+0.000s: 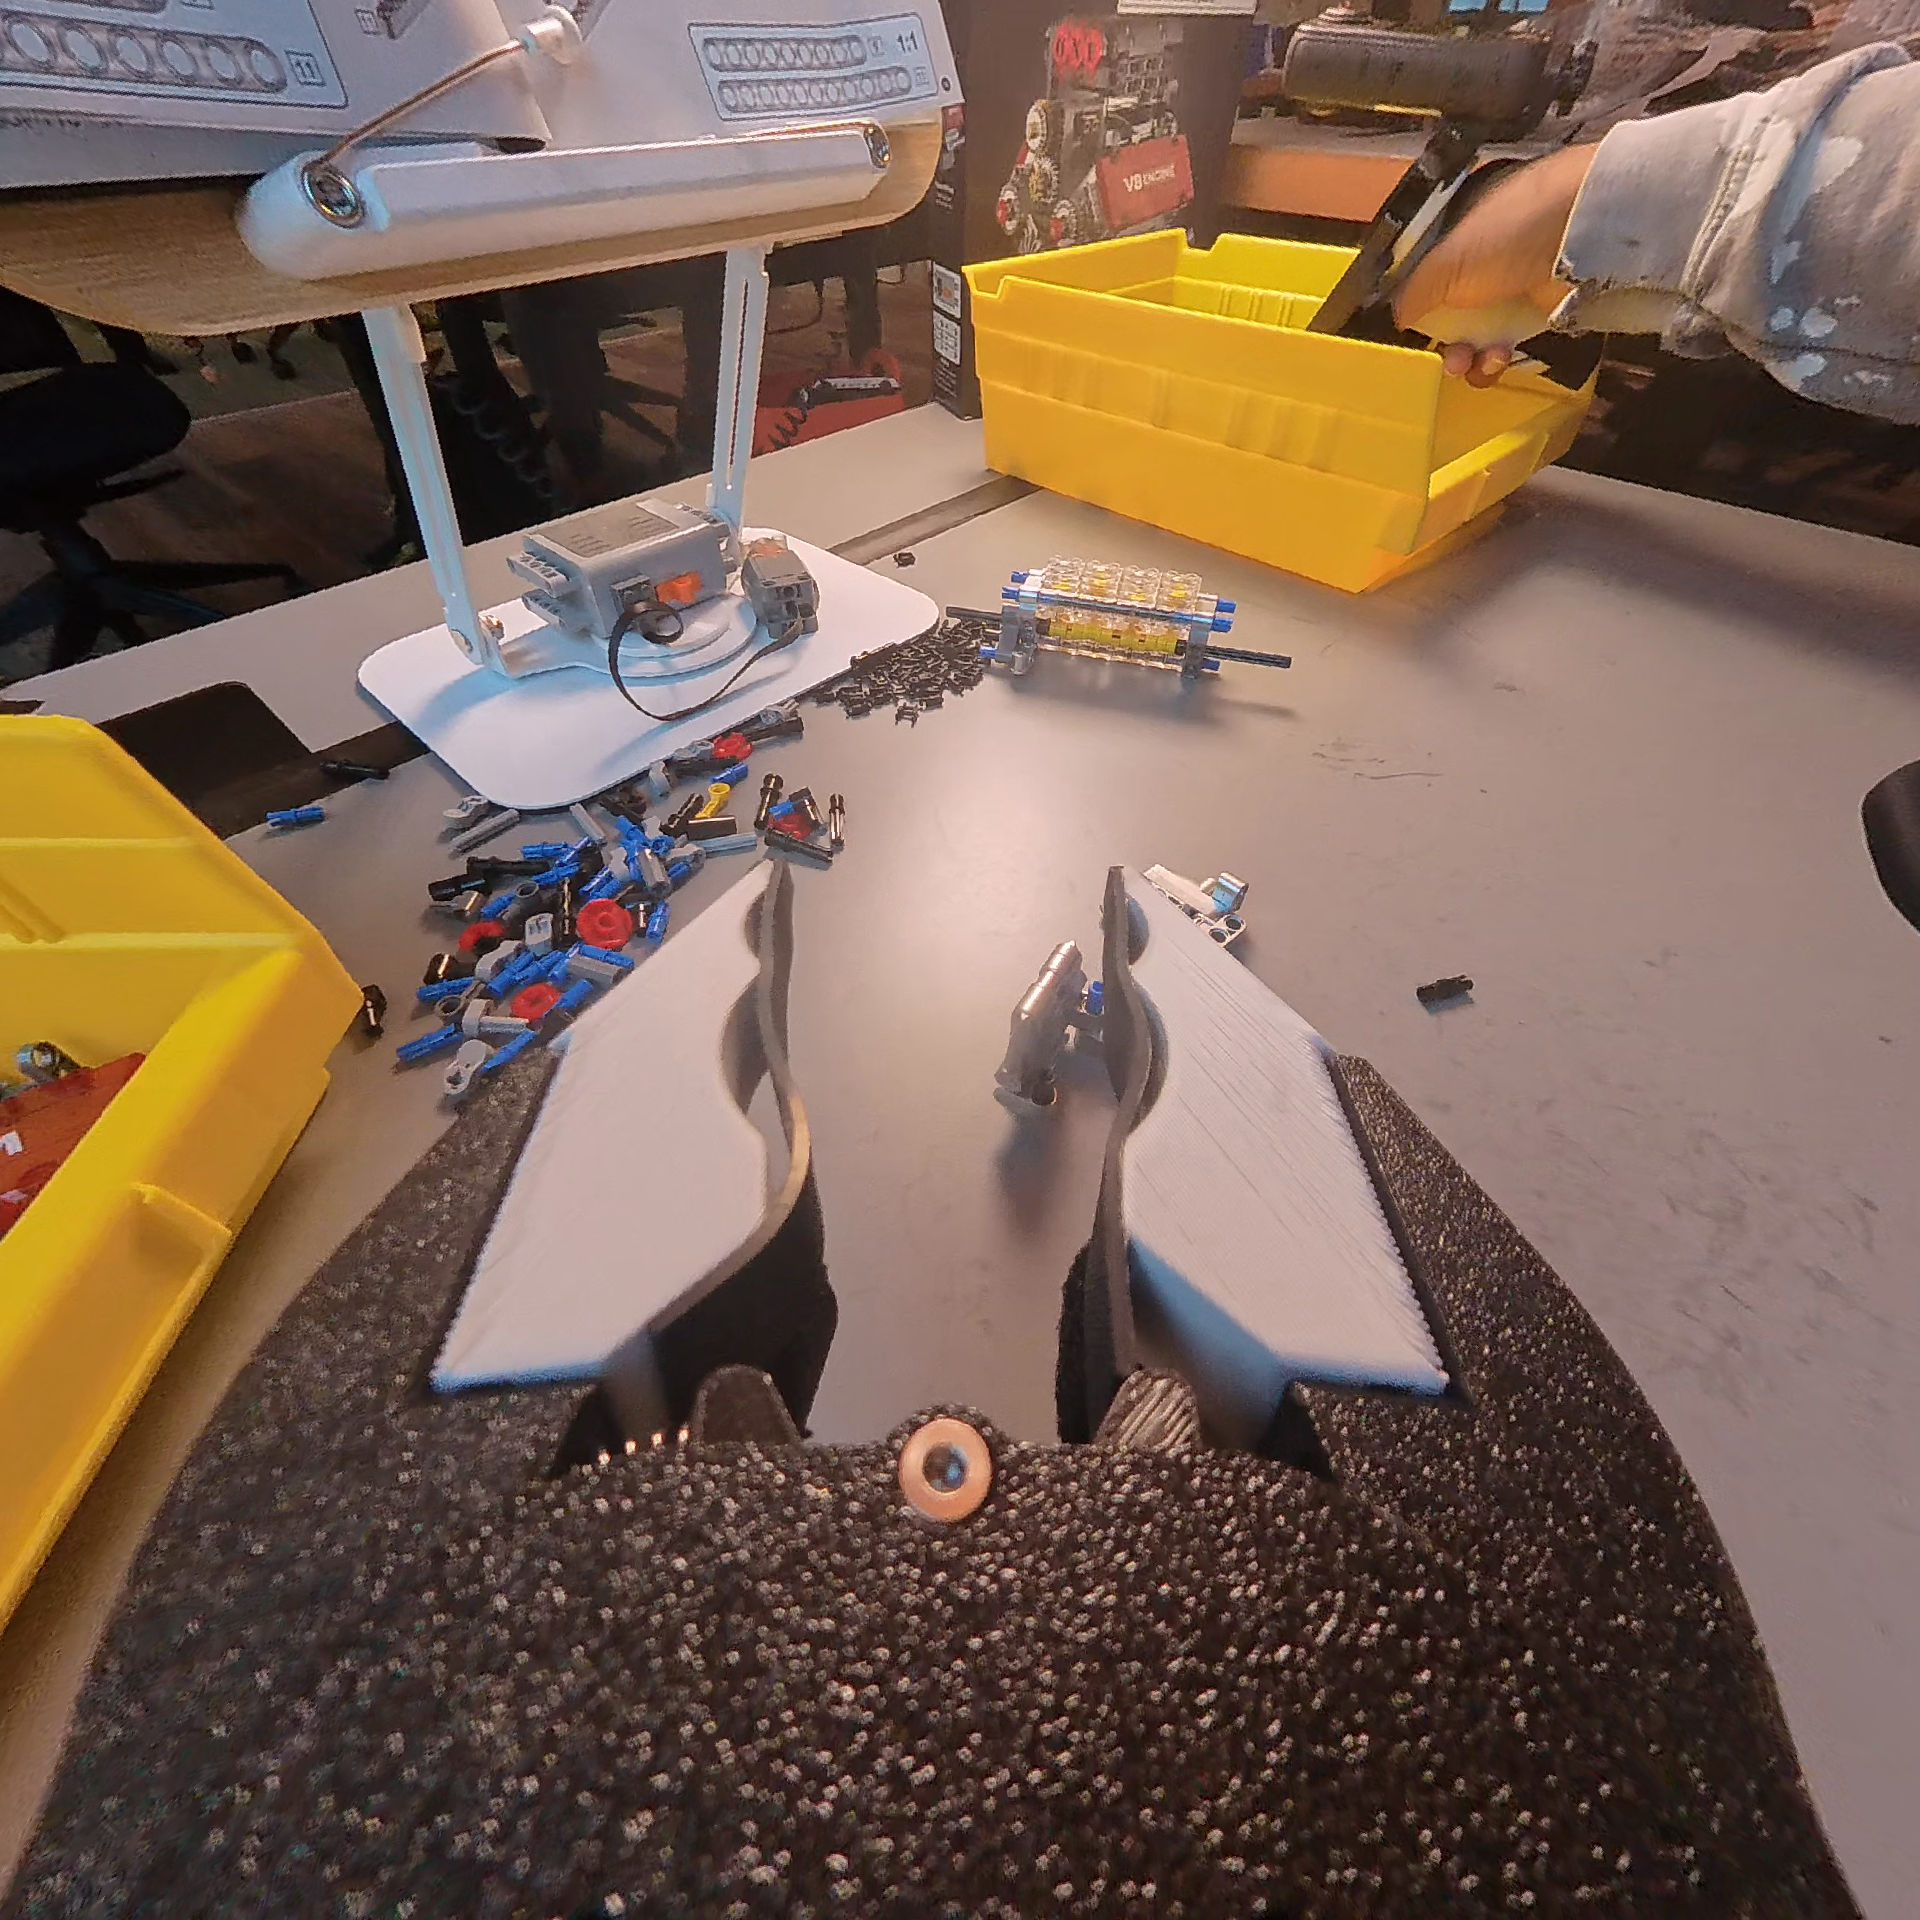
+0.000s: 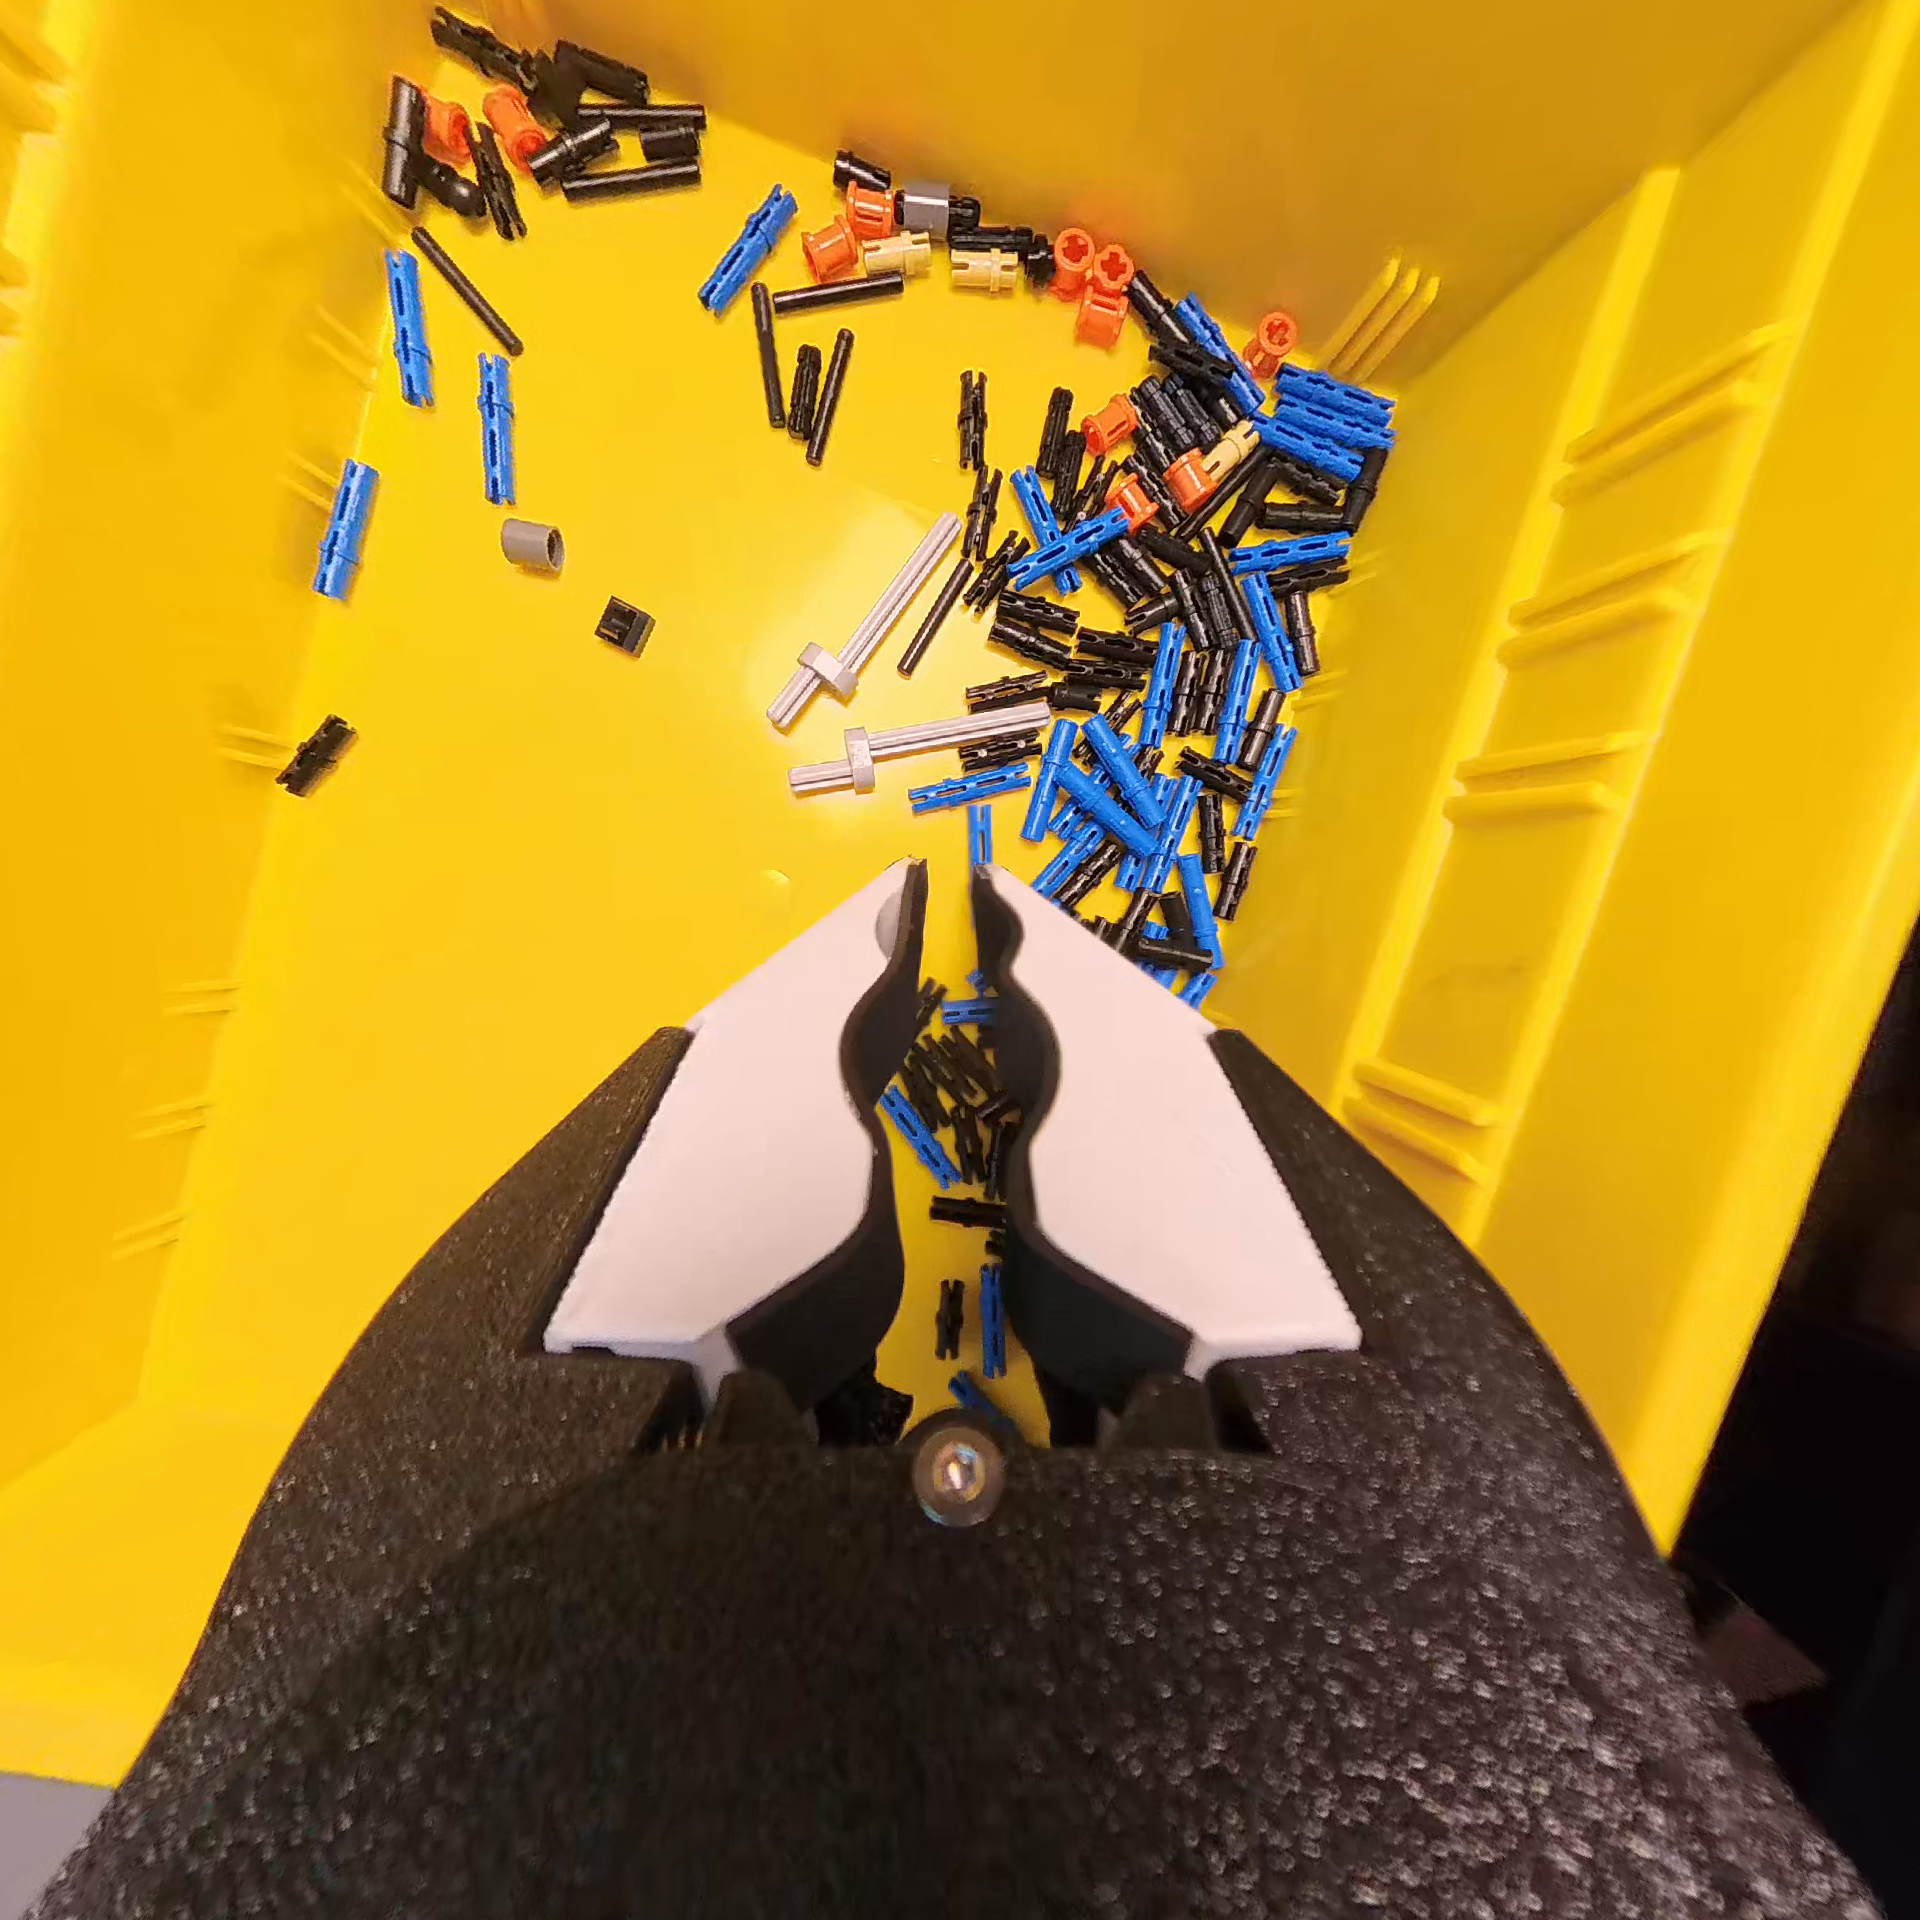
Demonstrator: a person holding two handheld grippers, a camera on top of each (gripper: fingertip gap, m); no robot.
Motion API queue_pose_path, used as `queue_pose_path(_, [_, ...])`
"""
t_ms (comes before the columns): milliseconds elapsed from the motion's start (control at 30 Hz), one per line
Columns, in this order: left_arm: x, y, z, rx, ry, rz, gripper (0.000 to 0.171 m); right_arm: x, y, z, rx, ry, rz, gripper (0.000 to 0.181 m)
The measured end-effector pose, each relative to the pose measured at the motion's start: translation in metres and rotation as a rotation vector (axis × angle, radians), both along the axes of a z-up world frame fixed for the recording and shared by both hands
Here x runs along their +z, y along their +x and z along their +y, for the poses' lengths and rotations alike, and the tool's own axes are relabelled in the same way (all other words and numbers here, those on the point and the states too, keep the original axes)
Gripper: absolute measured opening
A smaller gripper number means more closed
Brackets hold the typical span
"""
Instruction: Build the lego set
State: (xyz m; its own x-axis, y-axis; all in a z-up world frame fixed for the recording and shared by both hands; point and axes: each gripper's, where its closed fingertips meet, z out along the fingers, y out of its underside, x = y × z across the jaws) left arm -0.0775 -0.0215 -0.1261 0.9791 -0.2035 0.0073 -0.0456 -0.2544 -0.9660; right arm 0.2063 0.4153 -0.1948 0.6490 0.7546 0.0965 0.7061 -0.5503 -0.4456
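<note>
A grey worktop [image 1: 1455, 831] strewn with small plastic building parts fills the left wrist view, with dim furniture beyond its far edge. The left tongs [image 1: 940, 883] hover low over the worktop, their two pale fingers spread wide apart and holding nothing. A small grey-and-silver assembly [image 1: 1039, 1023] lies on the worktop between the fingers, just beside the inner face of the right-hand finger; whether it touches that finger cannot be told. A loose scatter of blue, black, grey and red pins and connectors [image 1: 566, 925] lies near the left finger. Behind it stands a white stand [image 1: 582, 707] carrying a grey battery box [image 1: 623, 566] on its base plate and printed sheets on its raised board. A clear-and-blue block assembly [image 1: 1112, 618] sits farther back, beside a heap of black pins [image 1: 914, 665]. One yellow bin [image 1: 145, 1039] sits at the left edge; another yellow bin [image 1: 1226, 416] stands at the far right, where a hand [image 1: 1475, 281] in a pale denim sleeve reaches in.

In the right wrist view, the right tongs [image 2: 948, 873] are inside that yellow bin [image 2: 1662, 623], fingers nearly closed with only a narrow gap at the tips and nothing visibly pinched. A blue pin [image 2: 979, 831] lies on the bin floor just beyond the tips, at the edge of a dense pile of blue and black pins [image 2: 1174, 707]. Two light grey axles [image 2: 883, 623] lie nearby, and orange bushes [image 2: 1091, 281] are scattered toward the far wall.
</note>
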Motion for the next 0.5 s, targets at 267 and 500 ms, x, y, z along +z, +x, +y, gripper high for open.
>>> queue_pose_path(267, [-0.001, -0.002, 0.0, 0.006, -0.002, -0.008, 0.058, -0.005, -0.001, 0.003, -0.011, 0.015, 0.001, 0.006])
queue_pose_path(500, [0.0, -0.001, -0.001, 0.002, -0.002, 0.0, 0.058, 0.012, -0.013, -0.013, 0.07, 0.047, 0.081, 0.002])
